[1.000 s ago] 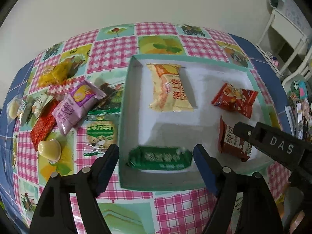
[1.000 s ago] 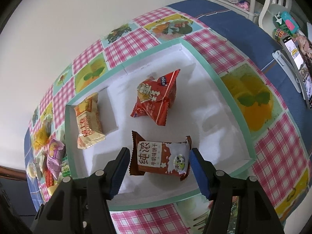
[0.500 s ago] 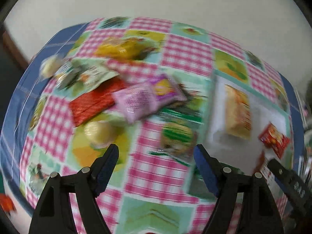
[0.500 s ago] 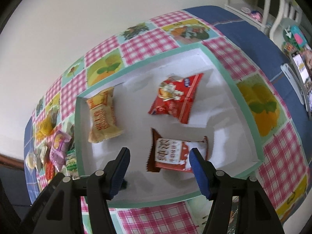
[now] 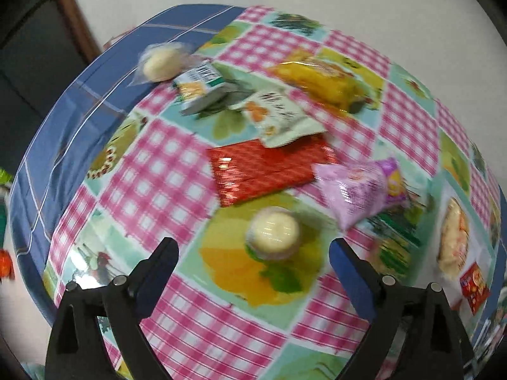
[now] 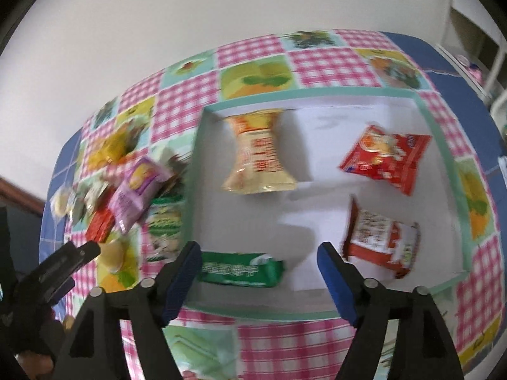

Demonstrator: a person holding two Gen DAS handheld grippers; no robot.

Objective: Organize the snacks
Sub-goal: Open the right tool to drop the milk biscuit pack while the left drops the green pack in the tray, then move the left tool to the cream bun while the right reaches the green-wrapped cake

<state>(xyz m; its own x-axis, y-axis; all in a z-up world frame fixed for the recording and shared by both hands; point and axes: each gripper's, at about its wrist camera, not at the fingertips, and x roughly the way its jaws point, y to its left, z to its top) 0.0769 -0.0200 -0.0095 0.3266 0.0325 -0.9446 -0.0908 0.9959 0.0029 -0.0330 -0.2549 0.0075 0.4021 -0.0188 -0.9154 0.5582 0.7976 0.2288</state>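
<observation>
My left gripper (image 5: 253, 250) hangs over the checked tablecloth, empty, its jaws opening wide. A round pale cake in clear wrap (image 5: 272, 237) lies just ahead of its fingertips, untouched. Beyond it lie a red packet (image 5: 269, 169), a pink packet (image 5: 358, 190), a white packet (image 5: 279, 117) and a yellow packet (image 5: 320, 79). My right gripper (image 6: 259, 250) is over the teal-rimmed tray (image 6: 191, 190), jaws opening, nothing between them. In the tray lie a green packet (image 6: 242, 269), a yellow packet (image 6: 258, 155), a red packet (image 6: 386, 158) and a red-and-white packet (image 6: 383, 237).
A second round cake (image 5: 160, 63) and a small green-and-white box (image 5: 199, 84) sit near the table's far left edge, on the blue cloth border. White shelving (image 6: 475, 31) stands beyond the table's right side. The left gripper's arm (image 6: 63, 266) shows left of the tray.
My left gripper swung left from the tray's green packet to the loose snacks and widened. My right gripper shifted left off the red-and-white packet, which stays in the tray, and widened.
</observation>
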